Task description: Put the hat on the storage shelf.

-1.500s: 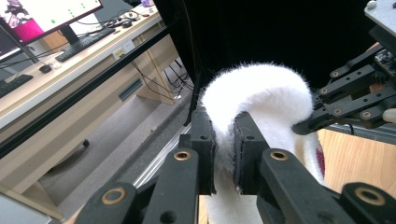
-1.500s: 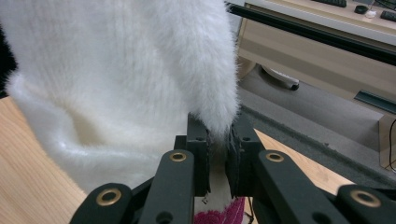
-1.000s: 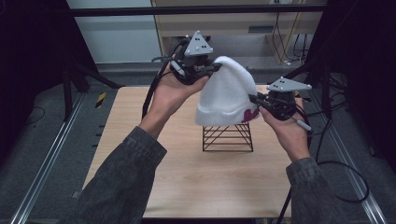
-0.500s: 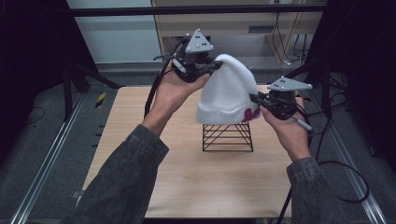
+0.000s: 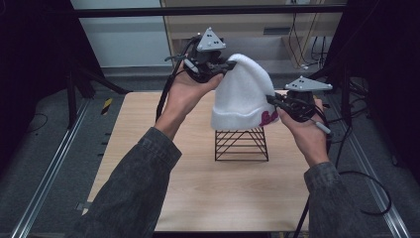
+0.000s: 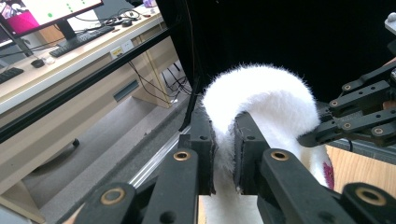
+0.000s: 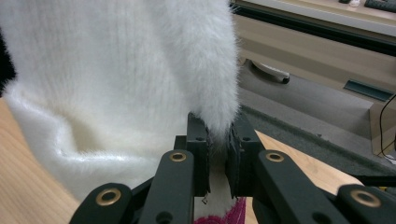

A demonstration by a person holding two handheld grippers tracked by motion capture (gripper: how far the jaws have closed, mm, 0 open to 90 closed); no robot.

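Observation:
A fuzzy white beanie [image 5: 242, 96] with a pink mark on its cuff hangs in the air above a black wire rack [image 5: 240, 144] on the wooden table [image 5: 198, 183]. My left gripper [image 5: 225, 66] is shut on the hat's crown, where white fabric [image 6: 261, 100] bulges over its jaws. My right gripper [image 5: 273, 102] is shut on the cuff's right edge by the pink mark; the white knit [image 7: 116, 70] hangs in front of its jaws. The far gripper's black linkage [image 6: 359, 114] appears at the right of the left gripper view.
Black frame posts and rails stand around the table. A light wood desk [image 6: 56, 60] with a monitor and keyboards lies beyond the table's far side. Cables [image 5: 366, 188] trail off the table's right edge.
The hat, held by both grippers, has shifted slightly; its crown sits a bit more upright under the left gripper. Both hands remain almost where they were.

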